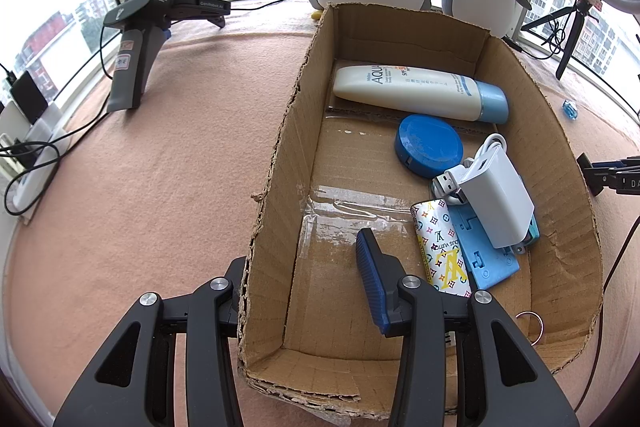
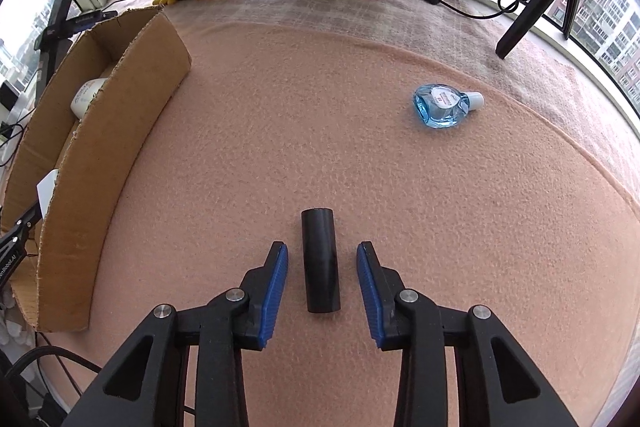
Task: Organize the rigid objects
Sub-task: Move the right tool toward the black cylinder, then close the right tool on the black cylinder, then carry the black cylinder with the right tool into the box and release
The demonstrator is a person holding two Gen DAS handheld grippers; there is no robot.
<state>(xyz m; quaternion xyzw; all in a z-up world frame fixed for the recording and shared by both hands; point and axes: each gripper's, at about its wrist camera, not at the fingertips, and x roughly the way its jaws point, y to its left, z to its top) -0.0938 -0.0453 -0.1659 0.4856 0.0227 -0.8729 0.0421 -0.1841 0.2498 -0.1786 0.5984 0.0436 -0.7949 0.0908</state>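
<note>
Over on the left, the left claw [image 1: 308,291] hangs at the near-left wall of the cardboard box [image 1: 280,163], spread wide and empty, one finger outside the wall and one inside. In the box lie a sunscreen tube [image 1: 416,91], a round blue case [image 1: 429,146], a white charger [image 1: 498,199], a patterned pack [image 1: 440,247] and a blue plastic piece [image 1: 486,259] — so the sorting looks well along.

Moving right across the pink-covered table [image 2: 320,131], the right claw [image 2: 322,285] sits low with its jaws open, empty, and the black cylinder [image 2: 321,261] lies lengthwise right between the blue pads [image 2: 276,287], not yet touched by either. This reads as the pick-up of the cylinder just about to happen. Next it wants the jaws to squeeze evenly onto the round sides, gently enough that it doesn't roll or squirt forward, then a lift and a swing left over the box wall.

Far right, a small blue bottle [image 2: 442,105] lies well apart, probably next.
</note>
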